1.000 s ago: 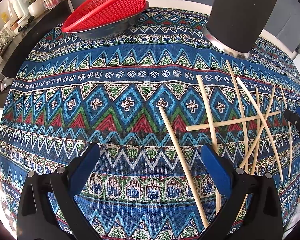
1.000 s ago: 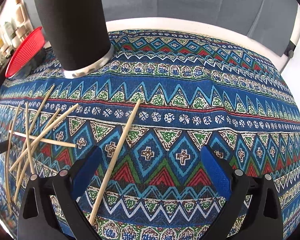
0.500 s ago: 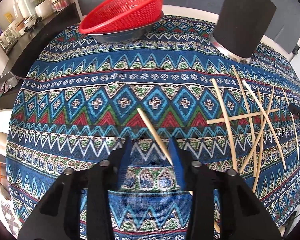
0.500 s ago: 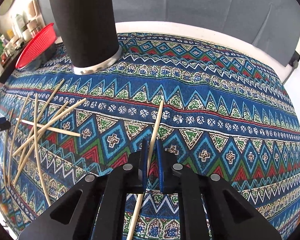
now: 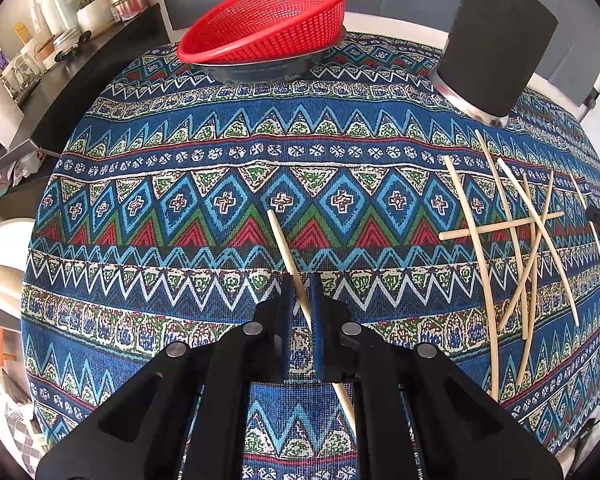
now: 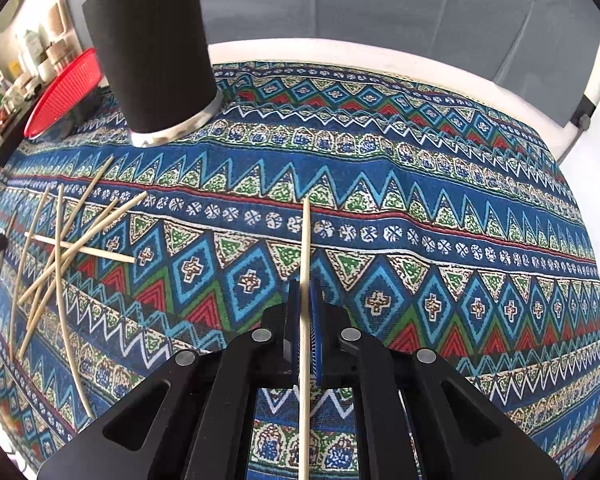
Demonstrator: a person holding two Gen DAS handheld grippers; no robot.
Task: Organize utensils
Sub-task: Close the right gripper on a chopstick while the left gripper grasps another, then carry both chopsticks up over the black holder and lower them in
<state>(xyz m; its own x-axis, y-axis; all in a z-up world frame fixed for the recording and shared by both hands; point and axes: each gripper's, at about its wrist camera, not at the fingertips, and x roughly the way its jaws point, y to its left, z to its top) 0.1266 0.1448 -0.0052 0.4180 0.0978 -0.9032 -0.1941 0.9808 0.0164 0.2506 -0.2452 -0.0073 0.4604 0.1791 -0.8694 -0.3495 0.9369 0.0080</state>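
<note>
My left gripper [image 5: 301,280] is shut on a light wooden chopstick [image 5: 284,248], which slants up-left out of the blue pads, its tail showing below the jaws. My right gripper [image 6: 305,284] is shut on another chopstick [image 6: 306,236] that points straight ahead, lifted off the cloth. Several loose chopsticks [image 5: 516,240] lie crossed in a heap on the patterned tablecloth, at the right in the left wrist view and as a chopstick heap [image 6: 60,248] at the left in the right wrist view. A tall black holder cup [image 5: 500,44] [image 6: 152,52] stands beyond the heap.
A red mesh basket [image 5: 268,20] [image 6: 64,88] rests tilted on a dark bowl at the table's far side. The blue patterned cloth [image 5: 140,200] covers a white round table. A dark shelf with jars and bottles [image 5: 40,40] stands off to the left.
Both grippers went from wide open to shut, each on a chopstick lying between its fingers. Both then rose a little; the right chopstick swung from slanted to pointing straight ahead.
</note>
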